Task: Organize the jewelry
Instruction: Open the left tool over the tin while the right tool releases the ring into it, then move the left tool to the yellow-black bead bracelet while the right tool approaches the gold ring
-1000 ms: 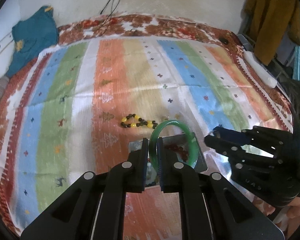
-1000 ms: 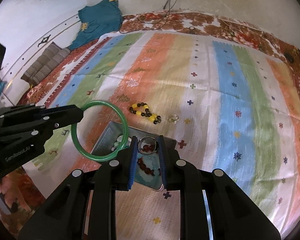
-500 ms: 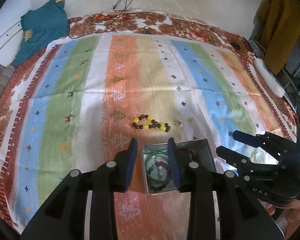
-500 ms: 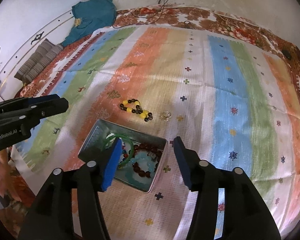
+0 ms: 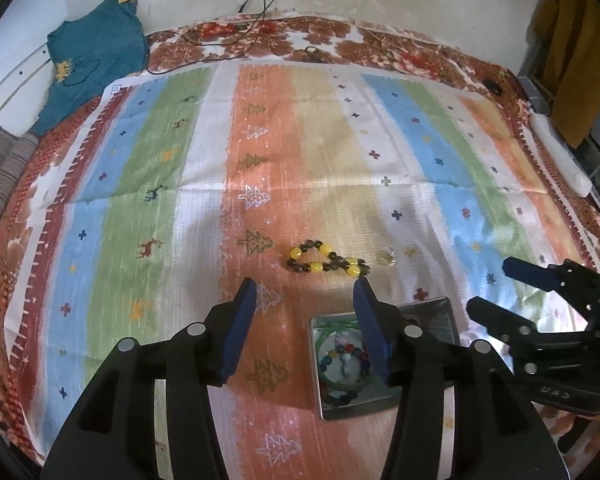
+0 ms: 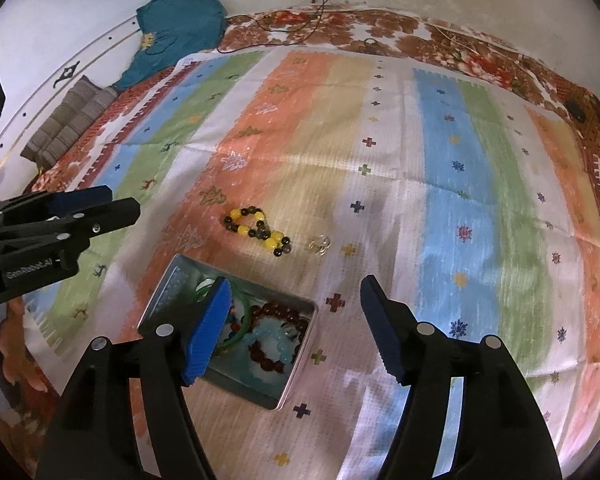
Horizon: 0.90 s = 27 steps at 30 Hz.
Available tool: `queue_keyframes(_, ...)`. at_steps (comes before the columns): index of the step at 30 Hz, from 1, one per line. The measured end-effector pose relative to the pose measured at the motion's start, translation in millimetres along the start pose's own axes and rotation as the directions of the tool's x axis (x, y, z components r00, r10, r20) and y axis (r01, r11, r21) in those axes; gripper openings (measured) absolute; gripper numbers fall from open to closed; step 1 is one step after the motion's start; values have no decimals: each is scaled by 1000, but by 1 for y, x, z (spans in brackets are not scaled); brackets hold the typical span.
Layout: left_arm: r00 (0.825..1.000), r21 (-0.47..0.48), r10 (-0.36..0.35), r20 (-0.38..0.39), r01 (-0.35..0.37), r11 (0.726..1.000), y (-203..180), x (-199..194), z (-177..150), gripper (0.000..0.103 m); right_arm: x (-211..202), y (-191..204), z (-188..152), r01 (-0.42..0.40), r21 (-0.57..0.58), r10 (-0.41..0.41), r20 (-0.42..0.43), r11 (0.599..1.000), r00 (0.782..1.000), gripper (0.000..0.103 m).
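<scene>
Both the left tool [image 5: 304,298] and the right tool [image 6: 296,300] are hanging wide apart and empty above the metal tin [image 6: 172,292] holding the green bangle [image 6: 242,322], while the yellow-and-dark bead bracelet [image 6: 258,232] is lying on the striped bedspread [image 6: 440,168] just beyond it

Both wrist views look steeply down, sharing the tin [image 5: 384,406] [image 6: 162,300] and striped cloth [image 5: 260,184] [image 6: 440,184].

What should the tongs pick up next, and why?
Probably the yellow and dark bead bracelet. It lies loose on the striped cloth, outside the metal tin that holds the other jewelry. Both the left tongs and right tongs are open and empty, so either could reach down for it.
</scene>
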<state>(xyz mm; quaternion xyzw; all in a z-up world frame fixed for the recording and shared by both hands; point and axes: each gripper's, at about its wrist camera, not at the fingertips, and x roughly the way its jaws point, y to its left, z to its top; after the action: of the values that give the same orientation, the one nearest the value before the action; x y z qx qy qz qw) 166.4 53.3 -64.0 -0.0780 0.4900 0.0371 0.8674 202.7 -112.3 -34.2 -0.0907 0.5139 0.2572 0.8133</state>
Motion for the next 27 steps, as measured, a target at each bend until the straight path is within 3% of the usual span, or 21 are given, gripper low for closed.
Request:
queue_keyframes(8,999,-18,0,-53,0,1000,8,24,11,51,15,0,10,-5,-6,5,-32,1000,999,69)
queue_keyframes(11,998,-7,8,-66,-8,1000,6,33,15,56,22,-1,13,-3,-14,3,-49,1000,999,69)
queue_keyframes(27,988,-13,26,-150,-28,1000,12,80,29,56,61,-6,25,30,-22,-32,-124,999,992,69)
